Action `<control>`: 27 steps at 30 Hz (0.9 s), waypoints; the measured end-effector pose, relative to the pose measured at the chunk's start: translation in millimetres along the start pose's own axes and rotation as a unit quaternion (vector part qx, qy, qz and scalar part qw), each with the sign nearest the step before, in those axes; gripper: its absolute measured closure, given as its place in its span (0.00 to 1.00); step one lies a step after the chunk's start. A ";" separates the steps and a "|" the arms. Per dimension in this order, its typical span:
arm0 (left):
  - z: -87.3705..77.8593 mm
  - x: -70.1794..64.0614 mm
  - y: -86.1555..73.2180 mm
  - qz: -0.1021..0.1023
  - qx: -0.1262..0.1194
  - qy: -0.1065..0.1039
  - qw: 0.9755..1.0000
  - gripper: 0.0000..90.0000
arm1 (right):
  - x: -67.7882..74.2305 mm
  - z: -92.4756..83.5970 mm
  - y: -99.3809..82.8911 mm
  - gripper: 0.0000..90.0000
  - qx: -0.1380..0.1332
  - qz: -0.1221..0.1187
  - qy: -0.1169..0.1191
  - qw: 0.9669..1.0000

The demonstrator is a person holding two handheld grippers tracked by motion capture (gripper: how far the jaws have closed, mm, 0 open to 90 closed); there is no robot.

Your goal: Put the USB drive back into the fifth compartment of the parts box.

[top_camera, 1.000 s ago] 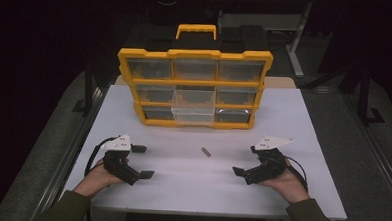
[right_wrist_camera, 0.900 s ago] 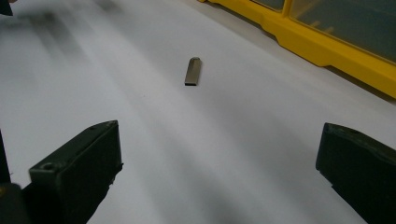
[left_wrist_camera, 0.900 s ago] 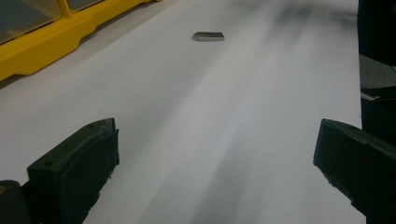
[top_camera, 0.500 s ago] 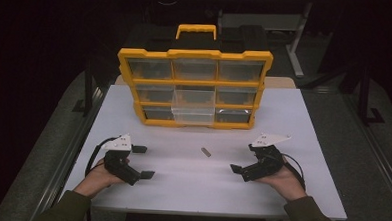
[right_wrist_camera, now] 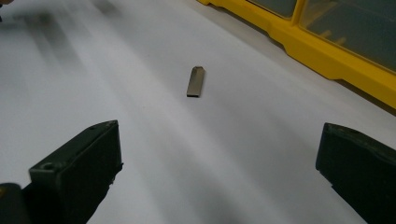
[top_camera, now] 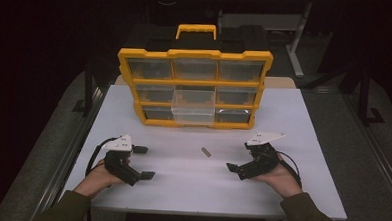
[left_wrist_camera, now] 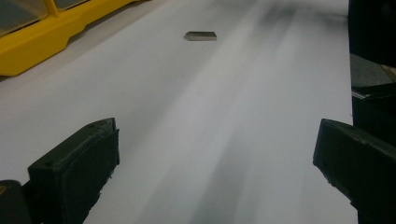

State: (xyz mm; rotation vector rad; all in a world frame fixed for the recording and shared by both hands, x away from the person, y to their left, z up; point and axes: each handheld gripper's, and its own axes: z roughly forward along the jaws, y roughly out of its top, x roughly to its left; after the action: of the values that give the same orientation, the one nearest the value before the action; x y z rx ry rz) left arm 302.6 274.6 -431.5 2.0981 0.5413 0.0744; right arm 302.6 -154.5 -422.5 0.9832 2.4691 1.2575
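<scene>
On the white table [top_camera: 293, 125], a small flat metal piece [top_camera: 205, 152] lies alone, between the two grippers and just in front of the yellow drawer organizer [top_camera: 194, 88]. One clear drawer [top_camera: 194, 106] in the organizer's middle column stands pulled out toward the person. The right gripper [top_camera: 237, 163] rests low near the piece with its jaws spread wide and nothing between them; the right gripper view looks straight at the metal piece [right_wrist_camera: 195, 81], which lies ahead of the gap. The left gripper [top_camera: 142, 162] sits farther off, likewise released and empty. This looks like the approach step before a pick. The next move likely calls for the right gripper to advance, straddle the thin piece across its narrow sides and close low against the table.
</scene>
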 end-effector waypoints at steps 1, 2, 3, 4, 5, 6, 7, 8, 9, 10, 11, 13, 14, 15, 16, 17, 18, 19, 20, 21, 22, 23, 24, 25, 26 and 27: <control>0.0 -0.2 0.0 0.001 -0.001 0.001 1.000 0.00 | -0.1 0.5 0.3 0.00 0.001 -0.001 0.000 1.000; 0.0 -0.3 0.0 0.001 -0.001 0.001 1.000 0.00 | 0.1 0.8 0.8 0.00 0.001 0.001 0.001 1.000; 0.2 -0.4 0.0 0.002 -0.001 0.000 1.000 0.00 | 0.1 1.0 1.3 0.00 0.001 0.001 0.001 1.000; 0.2 -0.4 0.0 0.002 0.000 0.001 1.000 0.00 | 0.2 1.2 1.8 0.00 0.000 0.001 0.003 1.000; 0.2 -0.4 0.0 0.002 0.000 0.001 1.000 0.00 | 0.2 1.2 1.8 0.00 0.000 0.001 0.003 1.000; 0.1 -0.5 -0.1 0.002 -0.001 0.002 1.000 0.00 | 0.3 1.4 2.4 0.00 0.001 0.000 0.002 1.000; 0.1 -0.4 -0.1 0.003 -0.001 0.002 1.000 0.00 | 0.6 2.0 3.6 0.00 0.001 -0.001 0.002 1.000; 0.1 -0.4 -0.1 0.003 -0.001 0.002 1.000 0.00 | 0.7 2.4 4.2 0.00 0.002 -0.002 0.002 1.000; 0.0 -0.5 -0.1 0.003 -0.001 0.002 1.000 0.00 | 0.8 2.9 4.7 0.00 0.002 -0.003 0.002 1.000; 0.0 -0.5 -0.1 0.003 -0.001 0.002 1.000 0.00 | 0.8 2.9 4.7 0.00 0.002 -0.003 0.002 1.000; -0.1 -0.6 -0.1 0.003 -0.001 0.002 1.000 0.00 | 1.0 3.7 5.7 0.00 0.002 -0.003 0.002 1.000; -0.4 -0.4 -0.1 0.003 -0.001 0.003 1.000 0.00 | 0.6 4.7 6.2 0.00 0.002 -0.004 0.002 1.000; -0.4 -0.3 -0.1 0.004 -0.001 0.003 1.000 0.00 | 0.5 5.1 6.5 0.00 0.002 -0.004 0.002 1.000; -0.4 -0.2 -0.1 0.005 -0.001 0.003 1.000 0.00 | 0.3 5.6 6.8 0.00 0.002 -0.004 0.000 1.000; -0.4 -0.2 -0.2 0.005 -0.001 0.003 1.000 0.00 | 0.2 5.9 7.2 0.00 0.003 -0.003 0.000 1.000; -0.4 -0.2 -0.2 0.005 -0.001 0.003 1.000 0.00 | 0.2 5.9 7.2 0.00 0.003 -0.003 0.000 1.000; -0.3 -0.4 -0.2 0.004 -0.001 0.003 1.000 0.00 | -0.2 6.8 8.0 0.00 0.002 -0.004 0.000 1.000; -0.1 -0.6 -0.2 0.003 -0.002 0.002 1.000 0.00 | -0.2 7.0 8.6 0.00 0.003 -0.004 0.001 1.000; -0.1 -0.6 -0.2 0.003 -0.002 0.002 1.000 0.00 | 0.0 7.4 9.3 0.00 0.002 -0.003 0.002 1.000; -0.1 -0.7 -0.2 0.003 -0.001 0.002 1.000 0.00 | 0.1 7.7 10.0 0.00 0.003 -0.005 0.002 1.000; 0.1 -0.7 -0.3 0.004 -0.001 0.002 1.000 0.00 | 0.1 7.7 10.0 0.00 0.003 -0.005 0.002 1.000; 0.2 -0.7 -0.3 0.003 -0.001 0.002 1.000 0.00 | 0.6 8.4 11.6 0.00 0.002 -0.005 0.003 1.000; 0.2 -0.7 -0.3 0.003 -0.001 0.002 1.000 0.00 | 0.6 8.4 11.6 0.00 0.002 -0.005 0.003 1.000; 0.2 -0.7 -0.3 0.003 -0.001 0.002 1.000 0.00 | 0.7 8.8 12.3 0.00 0.001 -0.006 0.003 1.000; 0.4 -0.8 -0.3 0.004 -0.001 0.001 1.000 0.00 | 0.9 9.5 13.6 0.00 0.001 -0.007 0.003 1.000; 0.4 -0.8 -0.3 0.005 -0.002 0.000 1.000 0.00 | 0.9 9.9 14.0 0.00 0.001 -0.008 0.003 1.000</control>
State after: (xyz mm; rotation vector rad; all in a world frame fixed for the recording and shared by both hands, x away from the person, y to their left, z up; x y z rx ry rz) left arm 301.9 274.1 -431.8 2.0978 0.5317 0.0813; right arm 313.0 -141.7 -417.7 0.9598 2.4774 1.2559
